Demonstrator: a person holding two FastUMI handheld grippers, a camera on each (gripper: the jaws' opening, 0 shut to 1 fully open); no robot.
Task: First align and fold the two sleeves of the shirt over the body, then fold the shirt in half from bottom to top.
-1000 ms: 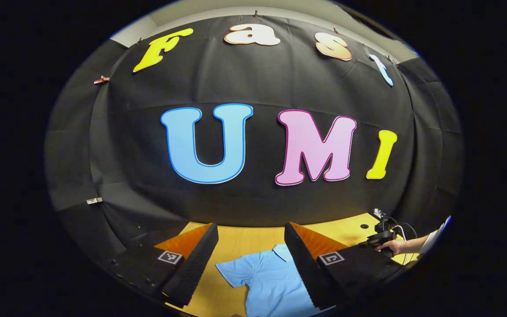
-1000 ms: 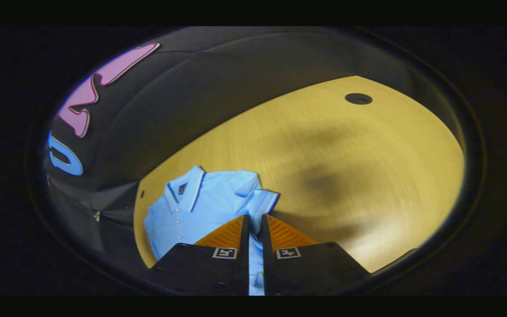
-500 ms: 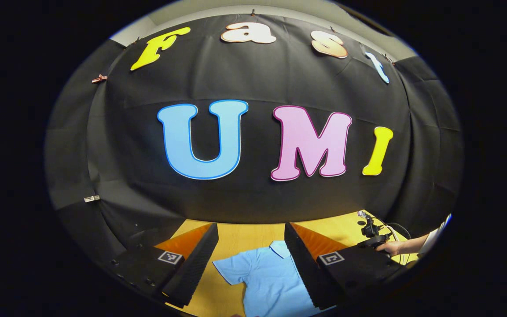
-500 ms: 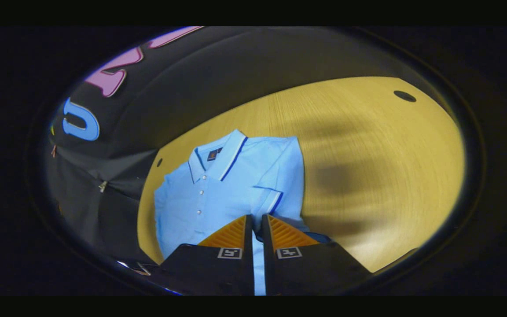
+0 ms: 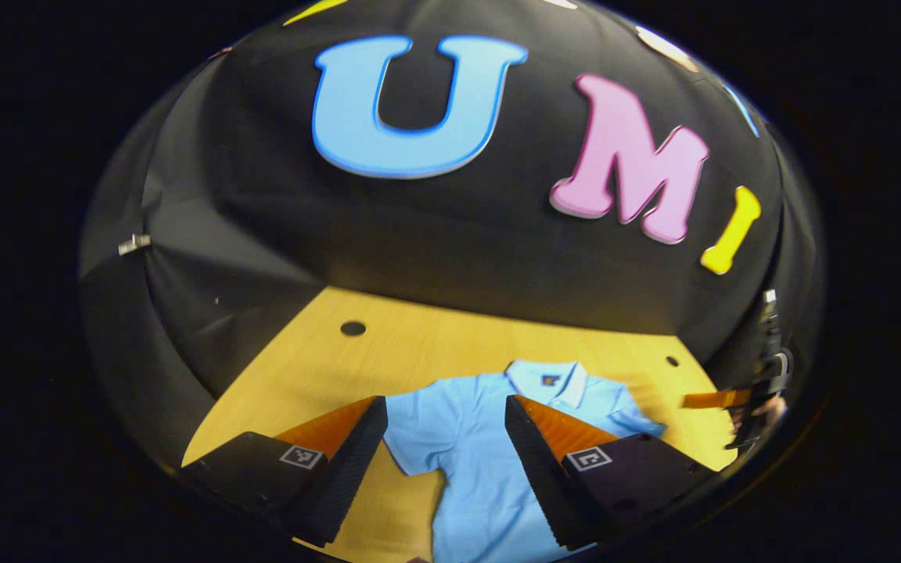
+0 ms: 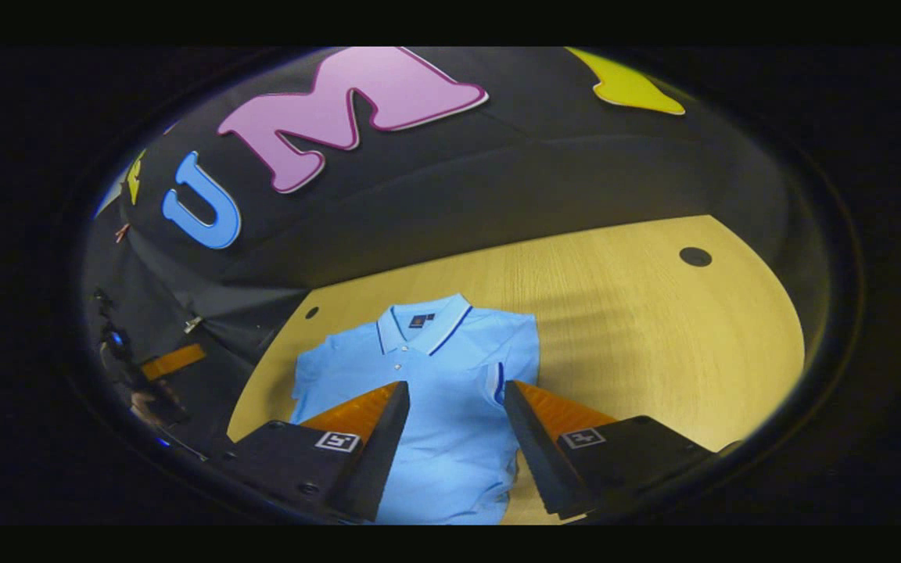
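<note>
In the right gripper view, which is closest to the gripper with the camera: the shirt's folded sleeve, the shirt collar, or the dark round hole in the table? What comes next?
Order from the right gripper:
1. Folded sleeve: on the shirt's right side, just beyond the right finger.
2. Shirt collar: farther up, at the shirt's top, slightly left.
3. Dark round hole: farthest, far right, on the wooden table.

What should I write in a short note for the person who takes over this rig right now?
Left gripper: open, holding nothing, above the shirt.
Right gripper: open, holding nothing, above the shirt.
Shirt: flat on the wooden table, collar toward the wall.
Done: one sleeve lies folded over the body.
Left: fold the other sleeve, which lies spread out, then fold bottom to top.
</note>
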